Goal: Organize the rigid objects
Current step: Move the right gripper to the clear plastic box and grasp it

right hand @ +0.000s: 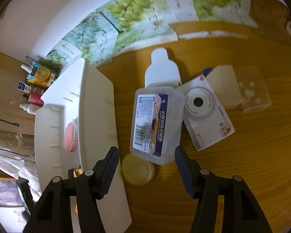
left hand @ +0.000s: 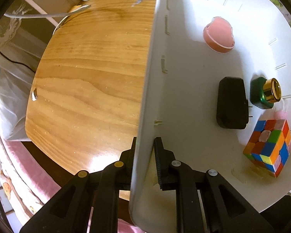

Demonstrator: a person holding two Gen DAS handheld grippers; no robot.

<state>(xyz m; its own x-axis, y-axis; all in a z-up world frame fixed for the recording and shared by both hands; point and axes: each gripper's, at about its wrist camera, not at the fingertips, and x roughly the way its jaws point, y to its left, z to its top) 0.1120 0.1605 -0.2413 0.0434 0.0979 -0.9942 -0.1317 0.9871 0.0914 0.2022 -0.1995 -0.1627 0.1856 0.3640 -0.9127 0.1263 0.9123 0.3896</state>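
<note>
My left gripper (left hand: 145,145) is shut on the side wall of a white plastic bin (left hand: 145,101). Inside the bin lie a pink heart-shaped box (left hand: 219,36), a black adapter (left hand: 231,103), a green bottle with a gold cap (left hand: 265,93) and a colour cube (left hand: 269,145). My right gripper (right hand: 146,155) is open above the wooden table (right hand: 242,155), with a clear plastic box (right hand: 155,124) between and just beyond its fingertips. A round yellowish tin (right hand: 137,171) lies below it. The bin (right hand: 99,116) stands to the left.
A white bottle (right hand: 161,68), a white camera-like box (right hand: 203,112) and a small clear bag (right hand: 252,89) lie beyond the clear box. Grape-printed cartons (right hand: 126,19) stand at the back. Small bottles and packets (right hand: 35,83) sit far left. A cable (left hand: 48,15) crosses the table's far edge.
</note>
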